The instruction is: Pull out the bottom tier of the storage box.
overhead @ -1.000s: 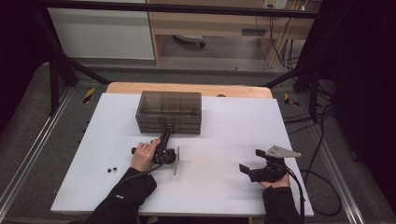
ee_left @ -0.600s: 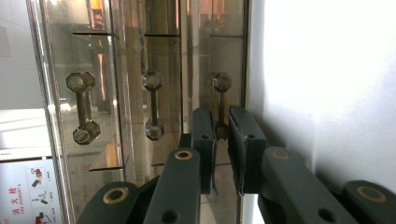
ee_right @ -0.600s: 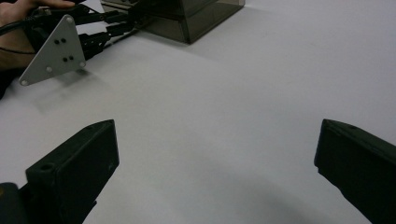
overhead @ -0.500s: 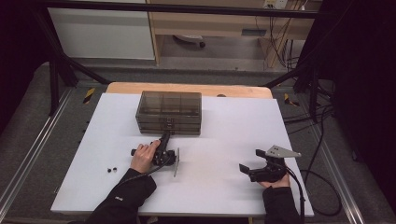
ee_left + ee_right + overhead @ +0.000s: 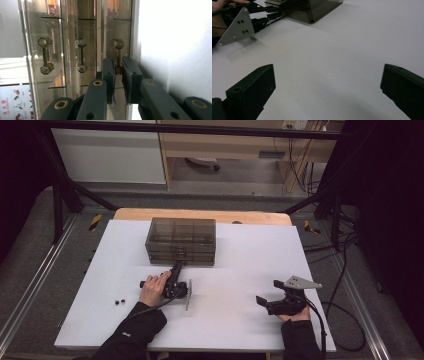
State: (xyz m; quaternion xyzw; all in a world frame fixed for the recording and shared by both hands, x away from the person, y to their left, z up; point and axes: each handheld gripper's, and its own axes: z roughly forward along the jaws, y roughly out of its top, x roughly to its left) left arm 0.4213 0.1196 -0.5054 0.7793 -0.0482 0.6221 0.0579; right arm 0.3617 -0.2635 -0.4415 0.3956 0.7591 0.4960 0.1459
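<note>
smoky transparent drawer box (image 5: 181, 240), white table (image 5: 240, 270), black fingers (image 5: 109, 75)

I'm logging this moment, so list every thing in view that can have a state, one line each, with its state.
drawer cabinet: upright on the white table, all three drawers pushed in.
bottom drawer handle: between the left gripper's pads, clamped.
left gripper: turned on its side, shut on the bottom drawer handle.
right gripper: jaws wide apart, nothing between them, resting low over the table.
two small black bits: loose on the table, apart from both grippers.
</note>
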